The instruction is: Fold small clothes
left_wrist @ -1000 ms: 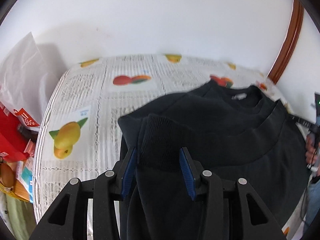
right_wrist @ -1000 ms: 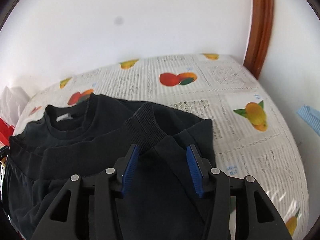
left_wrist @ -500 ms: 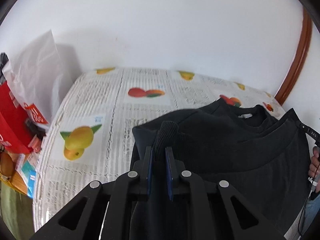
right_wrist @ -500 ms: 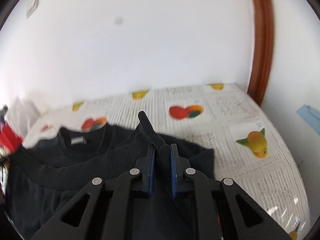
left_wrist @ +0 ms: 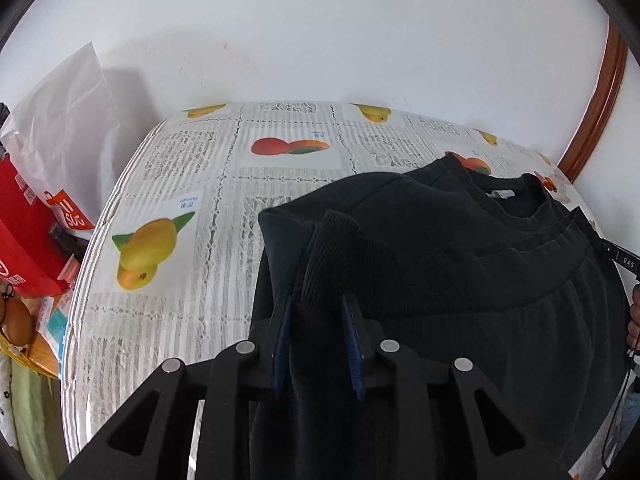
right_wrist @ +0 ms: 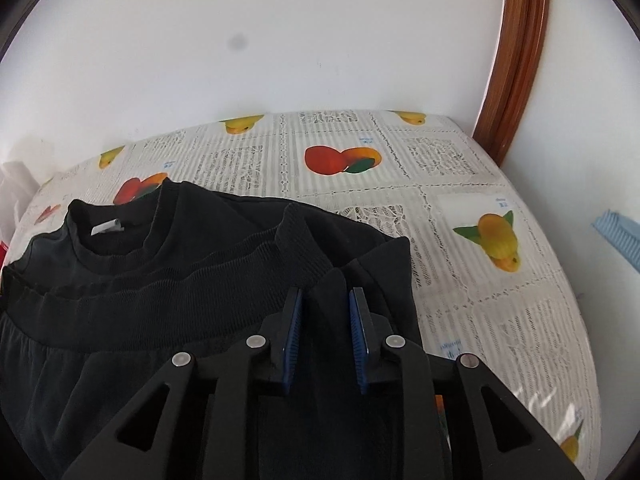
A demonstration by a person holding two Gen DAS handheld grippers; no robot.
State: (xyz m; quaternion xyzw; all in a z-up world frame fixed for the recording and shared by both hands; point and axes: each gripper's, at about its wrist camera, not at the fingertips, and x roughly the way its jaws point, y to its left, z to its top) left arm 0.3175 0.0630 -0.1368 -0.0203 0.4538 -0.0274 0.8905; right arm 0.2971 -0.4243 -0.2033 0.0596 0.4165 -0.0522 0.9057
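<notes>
Garment: black knit sweatshirt (right_wrist: 168, 280) folded on the fruit-print lace tablecloth (right_wrist: 460, 184)
Left gripper (left_wrist: 318, 344): jaws apart, ribbed cuff (left_wrist: 328, 256) between, unclamped
Right gripper (right_wrist: 325, 336): likewise apart
Risk: released cuffs may spring the fold open

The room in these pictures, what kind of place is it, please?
Probably a home room, not a lab. A table with a fruit-print tablecloth stands against a white wall, a black sweatshirt lies on it, shopping bags sit beside it, and brown wooden trim runs up the wall.
</notes>
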